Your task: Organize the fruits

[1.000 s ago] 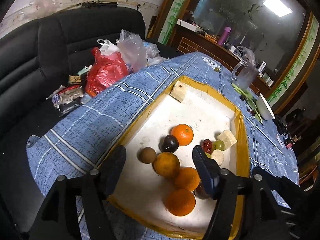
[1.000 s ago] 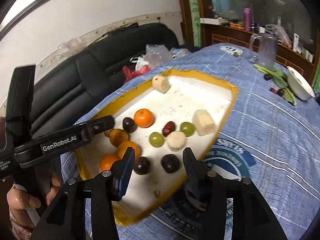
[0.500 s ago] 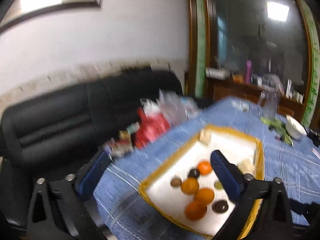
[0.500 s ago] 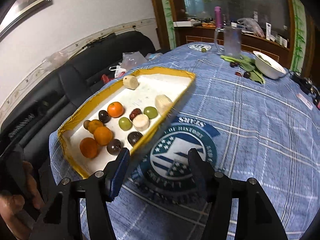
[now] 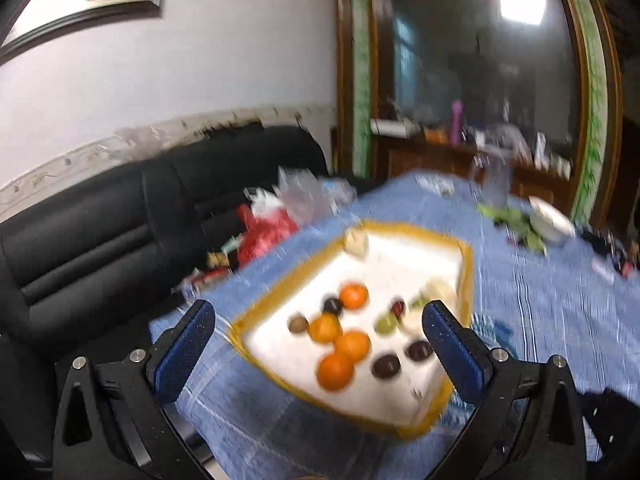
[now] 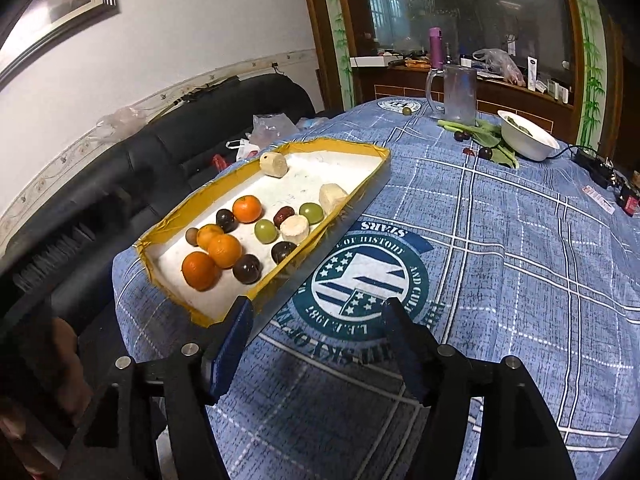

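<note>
Fruit sits in the tray at the counter's corner. Both hand-held grippers, left and right, gape empty, the right's jaws just widening; a careless reach could knock the tray off.

1. On the blue checked tablecloth, a round teal-and-white emblem sits just beside the yellow-edged tray, and it reads upside down from the right wrist camera.
2. The dark banner across the emblem's far edge carries the word "STARS".
3. Around the ring, "OF HISTORY" shows on one side and "AND CULT…" on the other, the rest running out of legibility.
4. Along the near curve of the ring, "1987" can just be made out, with a few more letters too small to read.
5. A second round emblem lies at the far end of the cloth, its lettering unreadable.
6. The left wrist view is too blurred: no text readable there.
</note>
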`<state>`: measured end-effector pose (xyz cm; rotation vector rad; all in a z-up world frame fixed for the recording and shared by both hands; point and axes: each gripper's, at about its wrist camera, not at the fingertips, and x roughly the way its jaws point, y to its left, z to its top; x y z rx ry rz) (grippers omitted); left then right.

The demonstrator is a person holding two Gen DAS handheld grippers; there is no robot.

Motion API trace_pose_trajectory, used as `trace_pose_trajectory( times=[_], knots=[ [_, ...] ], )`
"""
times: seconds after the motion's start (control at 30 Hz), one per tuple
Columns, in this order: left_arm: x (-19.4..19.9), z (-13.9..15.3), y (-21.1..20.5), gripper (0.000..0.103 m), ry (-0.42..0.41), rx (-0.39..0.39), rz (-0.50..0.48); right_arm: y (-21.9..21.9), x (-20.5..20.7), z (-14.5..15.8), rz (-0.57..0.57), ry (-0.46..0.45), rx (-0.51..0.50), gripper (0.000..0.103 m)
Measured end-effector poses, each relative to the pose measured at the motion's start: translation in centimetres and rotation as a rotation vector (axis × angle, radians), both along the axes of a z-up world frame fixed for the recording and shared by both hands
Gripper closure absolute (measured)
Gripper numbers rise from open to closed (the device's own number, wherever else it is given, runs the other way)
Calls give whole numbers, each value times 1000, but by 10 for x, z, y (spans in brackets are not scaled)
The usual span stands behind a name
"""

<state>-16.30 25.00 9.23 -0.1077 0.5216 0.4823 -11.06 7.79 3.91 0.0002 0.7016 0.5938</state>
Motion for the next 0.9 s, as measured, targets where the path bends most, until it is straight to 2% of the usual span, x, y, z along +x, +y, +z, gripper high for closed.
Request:
trace_pose_trajectory(
  times=[0.13,0.27,0.5,0.9],
  knots=[
    [9,-16,-15,0,129,1,-16,-5,-3,-4,-21,1,-18,31],
    [5,-23,-31,0,173,34,-32,-14,0,-7,-50,12,-20,30],
    [8,-25,-37,0,187,47,-60,-20,6,-14,-75,40,-23,30],
    [13,-34,-30,0,222,2,-64,-12,7,-18,-65,45,-43,29]
  ],
)
